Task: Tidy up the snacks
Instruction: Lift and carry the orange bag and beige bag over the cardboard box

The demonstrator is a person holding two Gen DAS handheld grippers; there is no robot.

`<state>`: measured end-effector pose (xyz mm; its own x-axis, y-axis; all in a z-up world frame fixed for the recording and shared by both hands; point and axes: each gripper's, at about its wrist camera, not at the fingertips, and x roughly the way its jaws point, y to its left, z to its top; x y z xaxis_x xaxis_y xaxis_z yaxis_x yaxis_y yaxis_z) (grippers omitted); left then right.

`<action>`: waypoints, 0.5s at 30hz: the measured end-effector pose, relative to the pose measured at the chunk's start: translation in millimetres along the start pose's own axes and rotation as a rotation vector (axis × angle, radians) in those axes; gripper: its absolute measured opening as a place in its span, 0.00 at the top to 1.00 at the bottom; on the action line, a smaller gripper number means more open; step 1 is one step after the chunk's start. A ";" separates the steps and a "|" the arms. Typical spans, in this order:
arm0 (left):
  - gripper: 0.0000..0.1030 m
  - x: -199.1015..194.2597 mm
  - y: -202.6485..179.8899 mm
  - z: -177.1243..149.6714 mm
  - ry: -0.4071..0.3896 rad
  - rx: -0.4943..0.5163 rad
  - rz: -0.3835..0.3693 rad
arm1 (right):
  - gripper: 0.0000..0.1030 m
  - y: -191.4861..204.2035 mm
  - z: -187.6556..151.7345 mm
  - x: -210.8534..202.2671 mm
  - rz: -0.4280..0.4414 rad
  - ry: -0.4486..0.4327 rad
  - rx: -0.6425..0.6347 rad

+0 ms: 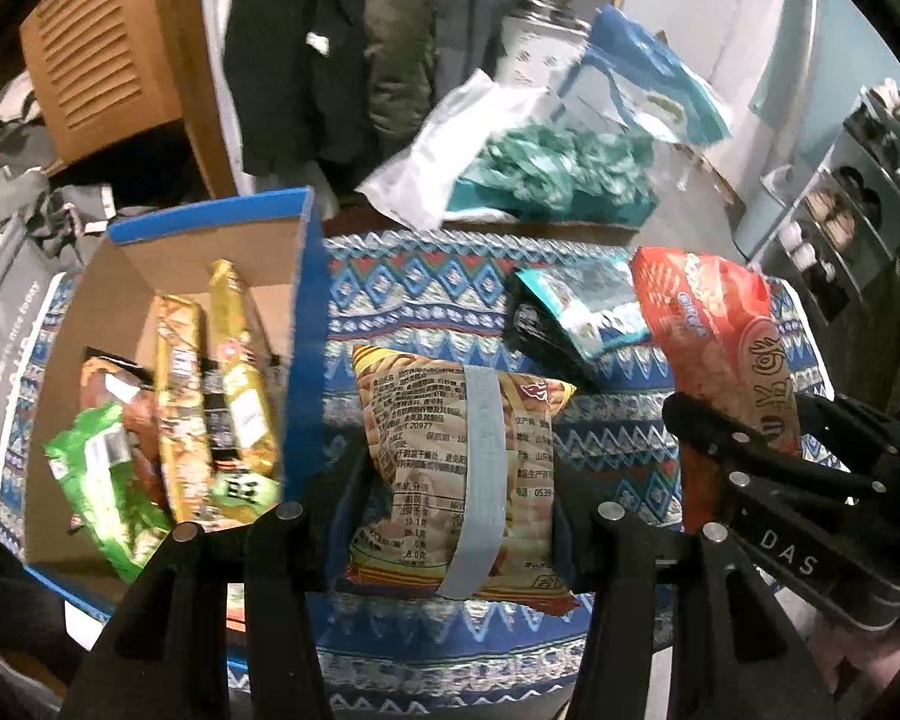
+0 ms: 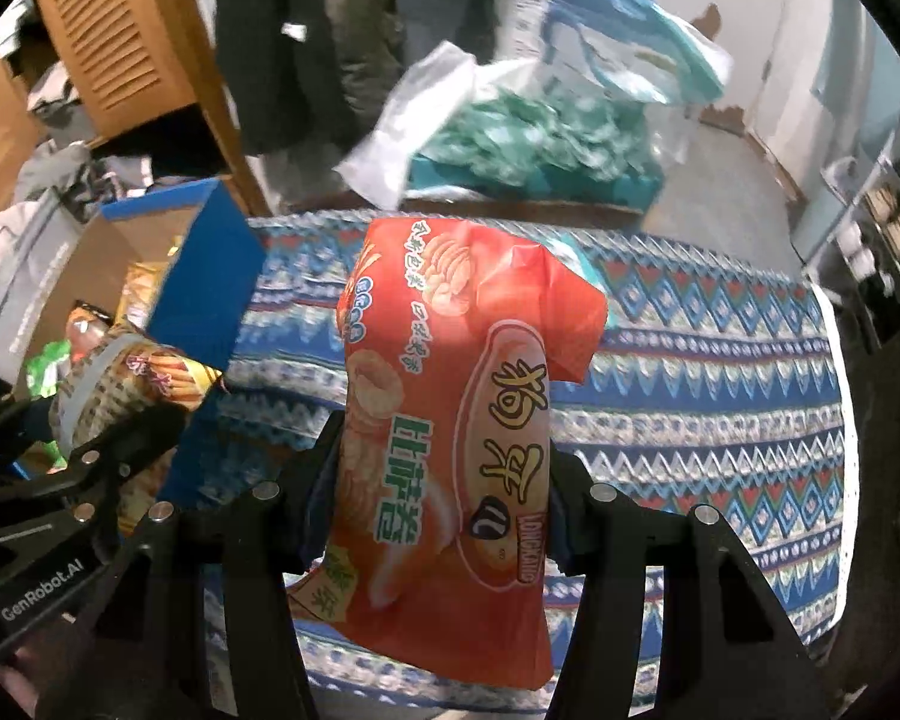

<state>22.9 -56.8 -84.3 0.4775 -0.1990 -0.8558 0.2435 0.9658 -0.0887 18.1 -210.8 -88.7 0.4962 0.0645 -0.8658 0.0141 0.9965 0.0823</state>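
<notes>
Two snack-laden tools [image 1: 459, 498] [image 2: 444, 492] above patterned tablecloth [image 2: 720, 360]; cluttered room

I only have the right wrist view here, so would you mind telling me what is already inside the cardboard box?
Observer: The cardboard box holds several packets: a green one at the near end and two golden ones standing against each other.
Operator: Thank you. Is anything left on the cloth behind my red bag?
Observer: Yes, a teal and black packet lies on the patterned cloth, beside the red bag.
Operator: And how is the left gripper holding its snack?
Observer: The left gripper clamps the orange packet by its sides, printed back facing the camera.
</notes>
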 end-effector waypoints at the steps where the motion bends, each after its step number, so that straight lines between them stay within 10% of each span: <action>1: 0.49 -3.3 5.7 1.1 -0.009 -0.008 0.004 | 0.46 5.7 3.1 -0.5 0.005 -0.003 -0.008; 15: 0.49 -27.2 89.3 7.1 -0.069 -0.134 0.068 | 0.46 92.7 48.1 4.7 0.087 -0.037 -0.123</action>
<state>37.7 33.7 -65.3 0.5468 -0.1387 -0.8257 0.0962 0.9901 -0.1026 63.4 -120.7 -61.4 0.5223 0.1515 -0.8392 -0.1362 0.9863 0.0932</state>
